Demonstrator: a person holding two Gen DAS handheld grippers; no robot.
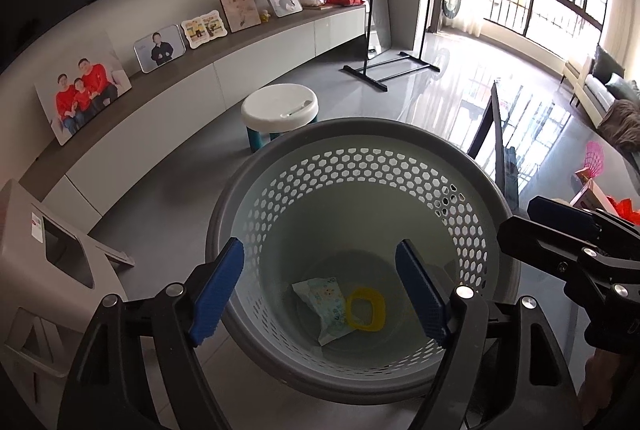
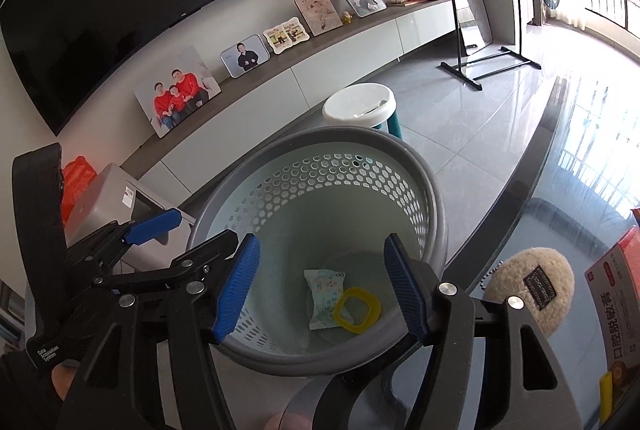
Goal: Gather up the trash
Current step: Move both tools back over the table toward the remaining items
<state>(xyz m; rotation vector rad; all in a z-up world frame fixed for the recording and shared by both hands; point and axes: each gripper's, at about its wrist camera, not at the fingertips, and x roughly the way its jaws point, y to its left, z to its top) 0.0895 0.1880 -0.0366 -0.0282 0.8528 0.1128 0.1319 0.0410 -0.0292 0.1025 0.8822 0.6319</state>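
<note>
A grey basket [image 1: 280, 157] [image 2: 400, 149] with a perforated wall stands on the floor below both grippers. At its bottom lie a pale wipes packet [image 1: 324, 304] [image 2: 324, 296] and a yellow plastic ring [image 1: 366, 310] [image 2: 358, 310], touching each other. My left gripper [image 1: 320, 246] hangs open over the basket mouth, with nothing between its blue pads. My right gripper [image 2: 321, 242] is also open and empty above the basket. In each wrist view the other gripper shows at the side, close by: the right one's blue pad [image 1: 560, 213] and the left one's blue pad [image 2: 152, 224].
A white round stool [image 1: 280, 105] [image 2: 358, 101] stands behind the basket. A grey plastic box [image 1: 48, 250] [image 2: 112, 189] sits to the left. A glass table [image 2: 560, 189] to the right bears a plush pouch [image 2: 532, 290] and a red-and-white carton [image 2: 616, 290]. A clothes rack [image 1: 376, 69] stands farther back.
</note>
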